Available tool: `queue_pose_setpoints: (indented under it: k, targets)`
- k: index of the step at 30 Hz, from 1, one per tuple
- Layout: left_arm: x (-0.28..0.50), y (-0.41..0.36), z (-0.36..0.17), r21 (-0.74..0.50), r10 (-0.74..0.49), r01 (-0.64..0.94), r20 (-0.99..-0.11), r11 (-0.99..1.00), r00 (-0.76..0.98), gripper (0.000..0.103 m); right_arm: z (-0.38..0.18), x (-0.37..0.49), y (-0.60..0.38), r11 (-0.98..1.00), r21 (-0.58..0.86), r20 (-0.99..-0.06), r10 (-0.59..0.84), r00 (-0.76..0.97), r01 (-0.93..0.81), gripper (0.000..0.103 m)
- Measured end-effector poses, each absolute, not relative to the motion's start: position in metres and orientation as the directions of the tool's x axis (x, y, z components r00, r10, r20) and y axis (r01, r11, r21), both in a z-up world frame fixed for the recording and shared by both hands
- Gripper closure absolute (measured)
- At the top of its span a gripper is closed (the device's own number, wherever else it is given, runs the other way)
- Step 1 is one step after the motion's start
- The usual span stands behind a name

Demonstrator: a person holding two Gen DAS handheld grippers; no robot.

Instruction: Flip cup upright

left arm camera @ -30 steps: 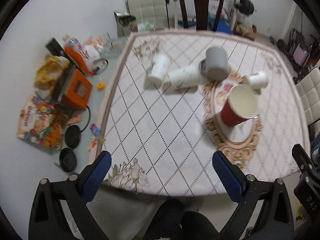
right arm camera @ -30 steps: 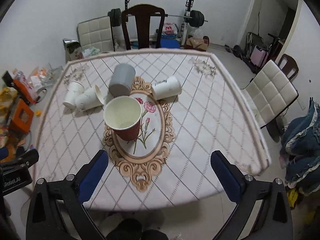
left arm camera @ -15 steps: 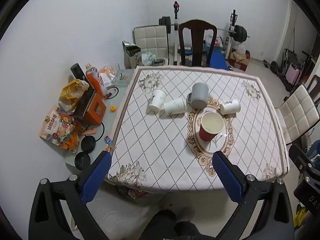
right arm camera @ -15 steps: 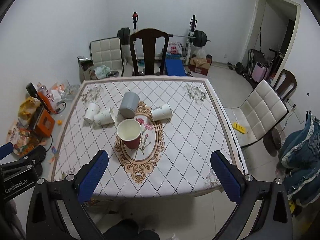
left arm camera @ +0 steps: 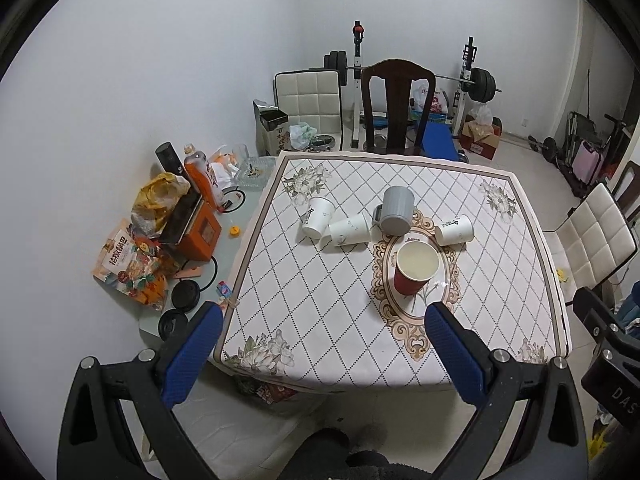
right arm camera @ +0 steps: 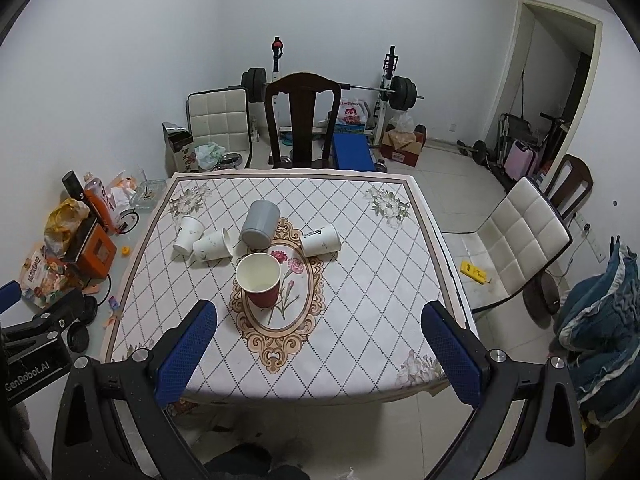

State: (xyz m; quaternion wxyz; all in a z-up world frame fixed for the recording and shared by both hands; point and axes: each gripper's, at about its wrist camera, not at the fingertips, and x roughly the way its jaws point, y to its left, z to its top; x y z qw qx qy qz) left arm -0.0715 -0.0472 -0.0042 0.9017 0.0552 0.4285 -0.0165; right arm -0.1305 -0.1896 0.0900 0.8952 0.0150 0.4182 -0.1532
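Red paper cup [left arm camera: 415,267] is seen upright, mouth up, on the oval floral medallion [right arm camera: 280,300] of the tablecloth [left arm camera: 328,292]. Compared with a second ago, both cameras are recorded farther back and higher; the whole table is now in frame and the cups appear unmoved. Left gripper [left arm camera: 320,350] and right gripper [right arm camera: 318,350] are both spread wide, empty, touching nothing, held well short of the table edge.
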Motion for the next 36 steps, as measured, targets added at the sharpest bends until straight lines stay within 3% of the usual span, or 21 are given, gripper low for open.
queue_pose_setpoints:
  k: [36]
  targets:
    - [-0.077, -0.053, -0.013, 0.065, 0.005, 0.077, -0.791, 0.995, 0.612, 0.000, 0.082, -0.133, -0.180, 0.962, -0.098, -0.776, -0.233, 0.586, 0.253, 0.000]
